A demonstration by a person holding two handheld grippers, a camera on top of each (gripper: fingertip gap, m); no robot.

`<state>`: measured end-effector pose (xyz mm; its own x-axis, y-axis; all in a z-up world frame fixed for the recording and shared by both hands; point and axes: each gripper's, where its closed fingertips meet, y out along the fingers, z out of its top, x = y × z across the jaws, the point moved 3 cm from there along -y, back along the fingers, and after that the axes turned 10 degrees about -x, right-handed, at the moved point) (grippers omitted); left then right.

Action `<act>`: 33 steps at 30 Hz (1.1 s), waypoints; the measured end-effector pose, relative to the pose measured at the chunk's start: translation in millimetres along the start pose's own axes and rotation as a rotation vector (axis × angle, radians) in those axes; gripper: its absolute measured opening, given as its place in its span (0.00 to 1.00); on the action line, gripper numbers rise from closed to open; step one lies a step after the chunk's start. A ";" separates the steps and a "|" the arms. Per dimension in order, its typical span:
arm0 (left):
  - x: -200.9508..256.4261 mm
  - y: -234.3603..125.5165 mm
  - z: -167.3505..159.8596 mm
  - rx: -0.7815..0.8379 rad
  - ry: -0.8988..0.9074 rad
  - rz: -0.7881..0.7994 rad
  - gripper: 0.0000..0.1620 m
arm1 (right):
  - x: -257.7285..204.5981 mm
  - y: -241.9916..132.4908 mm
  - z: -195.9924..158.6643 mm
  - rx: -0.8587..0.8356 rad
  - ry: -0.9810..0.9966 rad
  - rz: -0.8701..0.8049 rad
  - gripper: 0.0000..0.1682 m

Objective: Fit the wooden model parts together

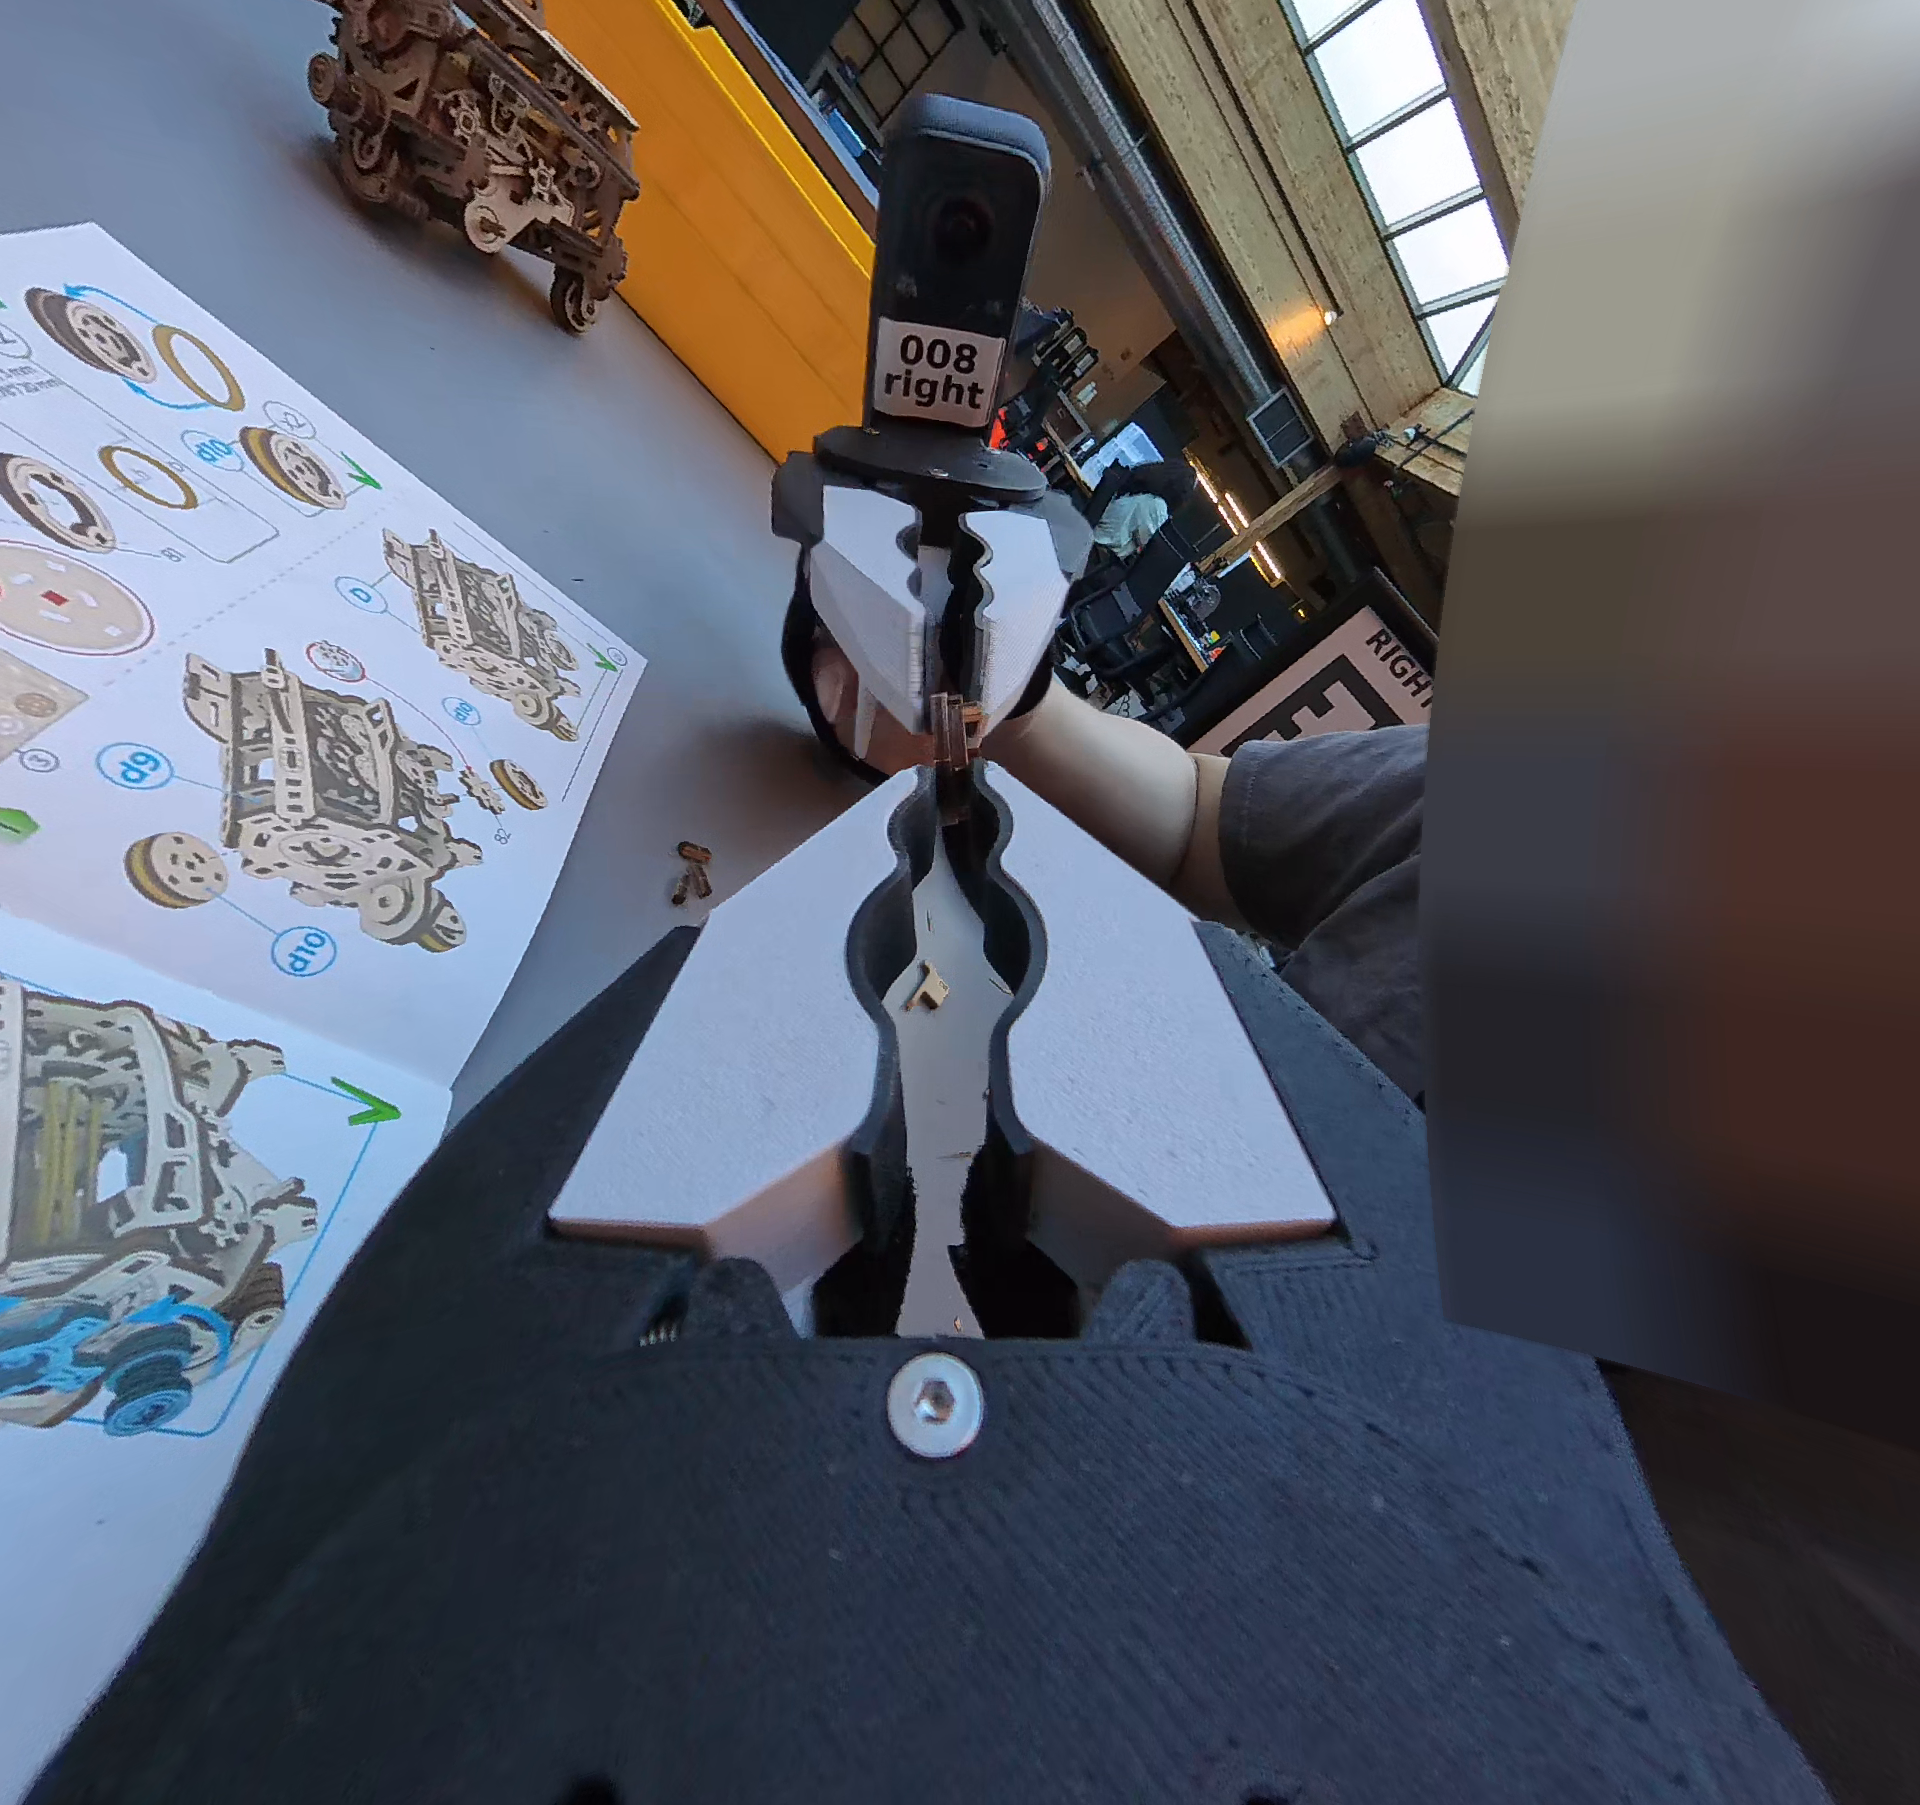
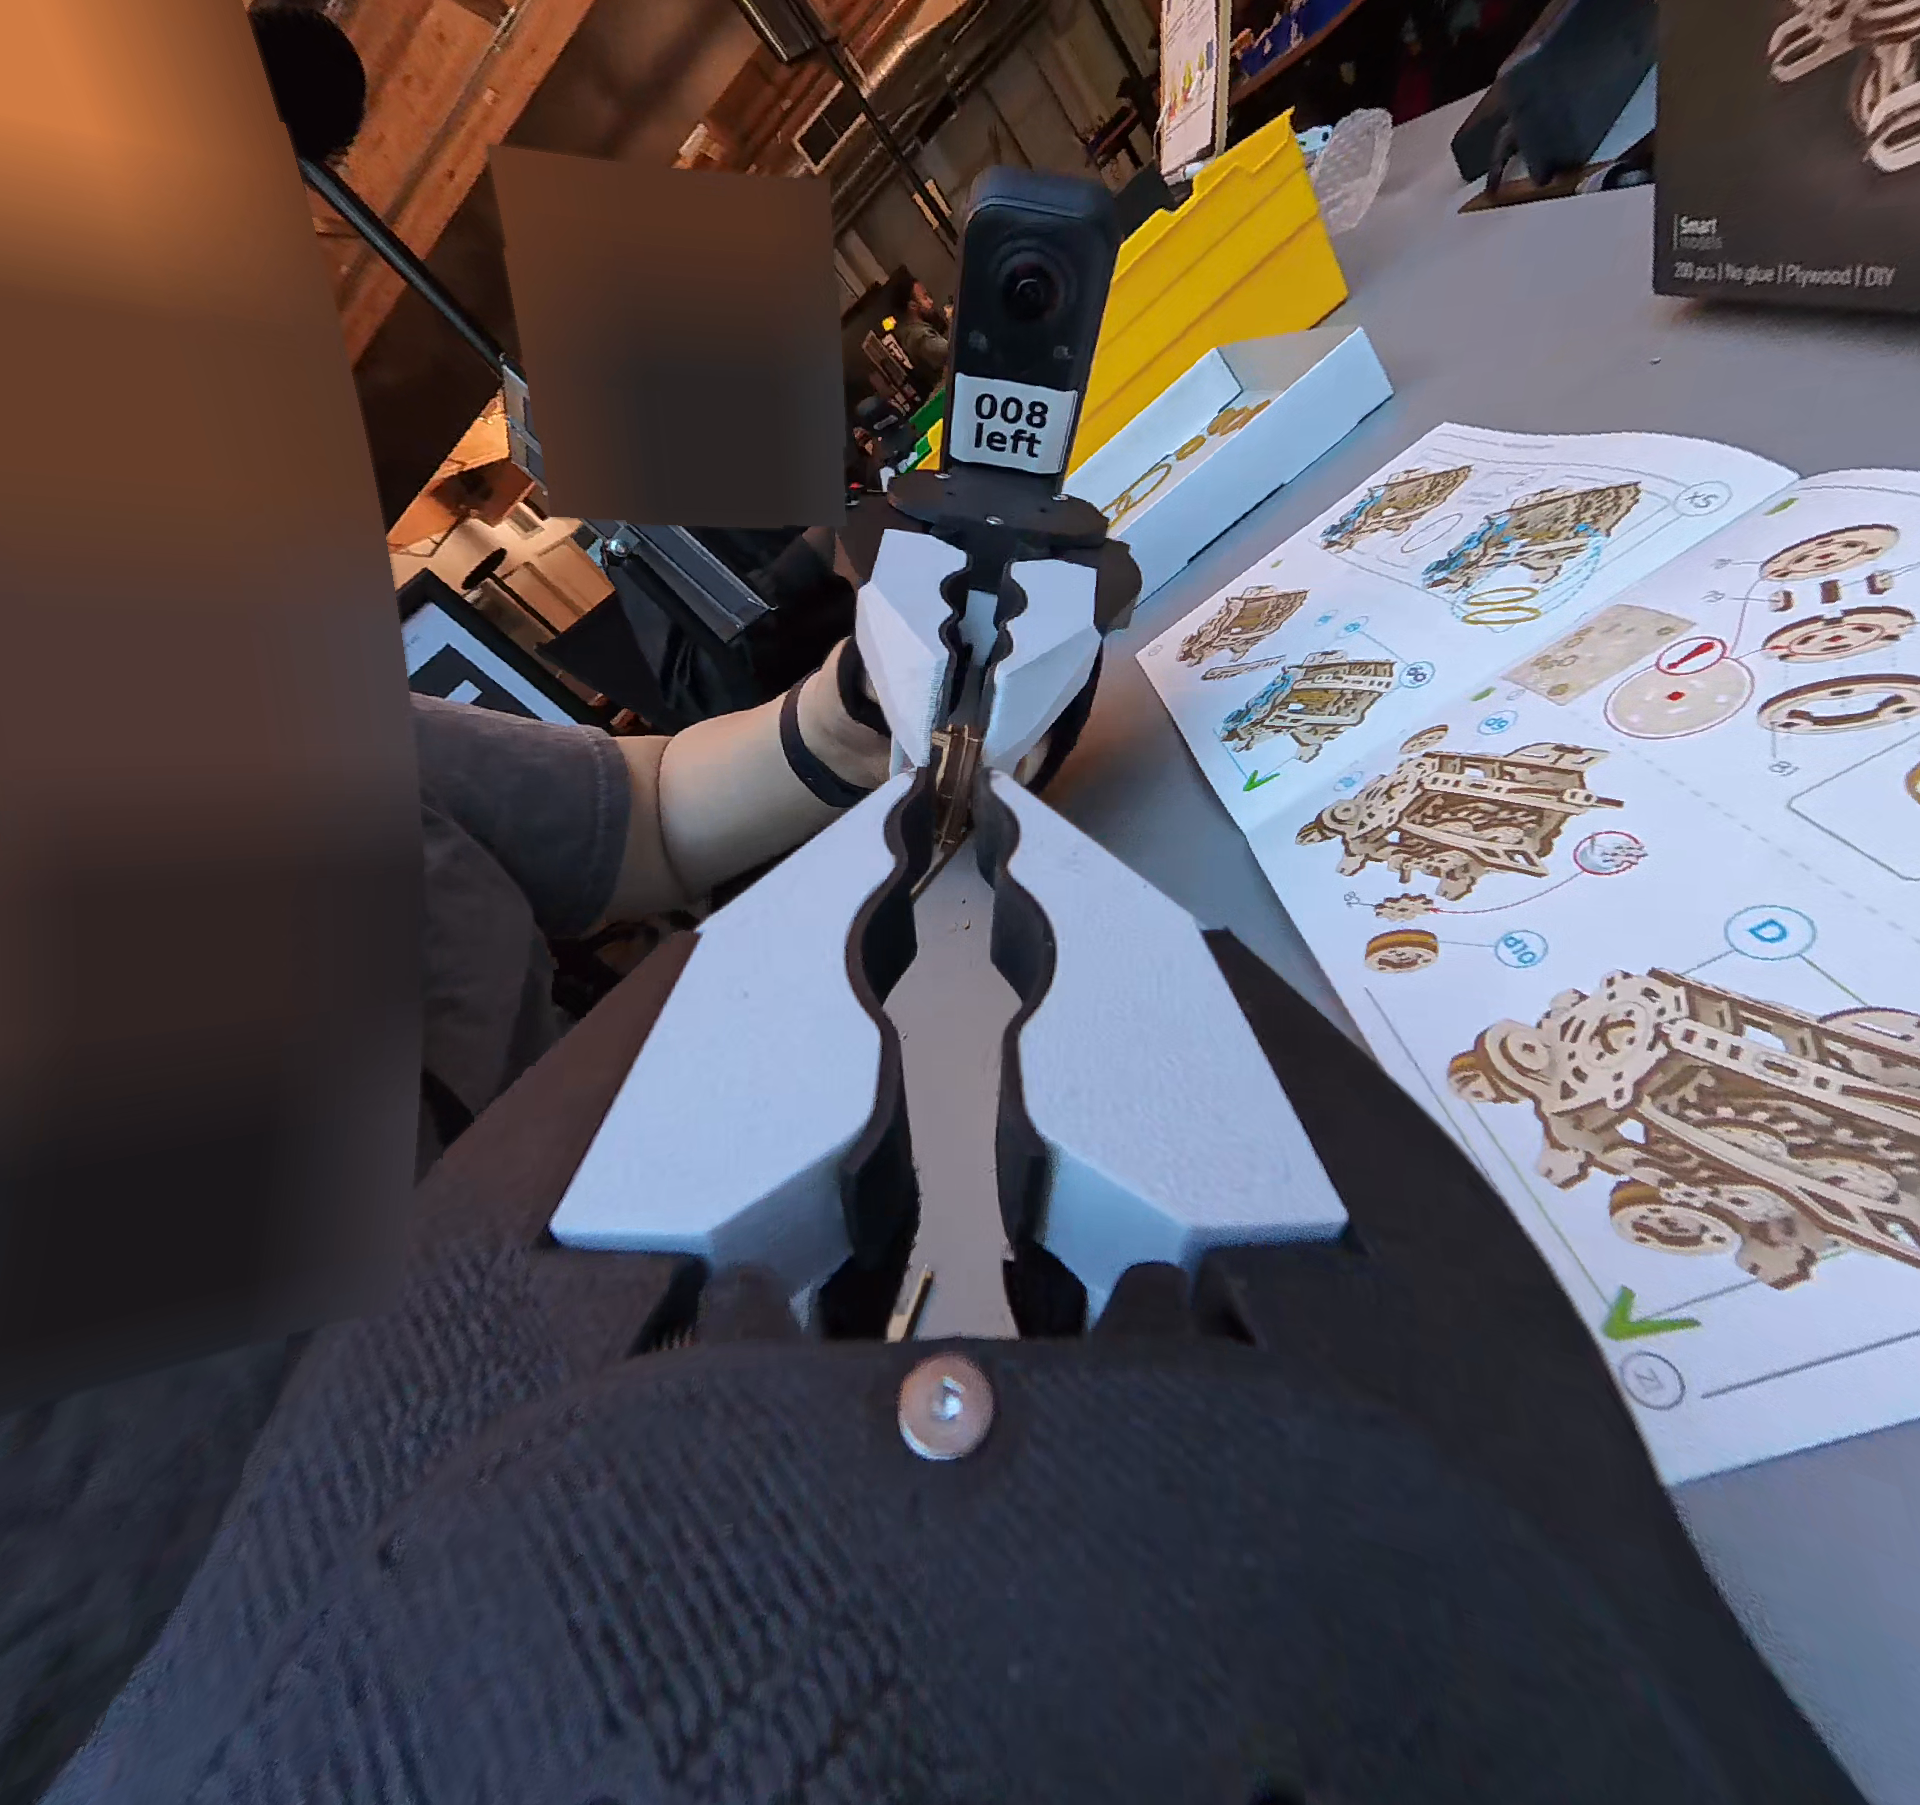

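Observation:
My two grippers face each other tip to tip above the grey table (image 1: 540, 467). In the left wrist view, my left gripper (image 1: 948, 781) is shut on a small wooden part whose dark end shows between its tips. My right gripper (image 1: 948, 716) opposite is shut on a small light wooden part (image 1: 956, 729). The two parts touch where the tips meet. In the right wrist view, my right gripper (image 2: 951, 787) and left gripper (image 2: 951, 739) pinch the joined wooden parts (image 2: 948, 810) from both ends. Hands hold both grippers.
An assembled wooden model (image 1: 468, 93) stands at the back left beside a yellow bin (image 1: 727, 197). An open instruction booklet (image 1: 312, 664) lies on the table. Small loose wooden bits (image 1: 691, 872) lie near it. A white tray (image 2: 1247, 425) and the kit box (image 2: 1787, 93) stand behind. The tips of both grippers are at nearly the same place. From the right gripper's tips to the assembled wooden model (image 1: 468, 93) is close to 25 cm.

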<state>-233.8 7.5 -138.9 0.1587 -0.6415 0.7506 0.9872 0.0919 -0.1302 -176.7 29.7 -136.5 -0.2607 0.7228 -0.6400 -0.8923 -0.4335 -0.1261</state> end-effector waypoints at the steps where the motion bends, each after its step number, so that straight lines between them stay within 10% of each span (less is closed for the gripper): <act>1: 0.0 0.2 -0.2 -0.001 -0.006 -0.005 0.02 | 0.2 -0.1 -0.3 -0.001 0.020 0.014 0.03; 33: -14.4 1.3 -3.0 -0.004 0.005 0.098 0.08 | 14.1 -2.4 -7.0 -0.031 0.263 0.066 0.02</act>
<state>-234.9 14.7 -151.8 0.2546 -0.6335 0.7307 0.9669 0.1516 -0.2054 -175.7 37.2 -150.5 -0.2093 0.5293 -0.8222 -0.8636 -0.4944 -0.0985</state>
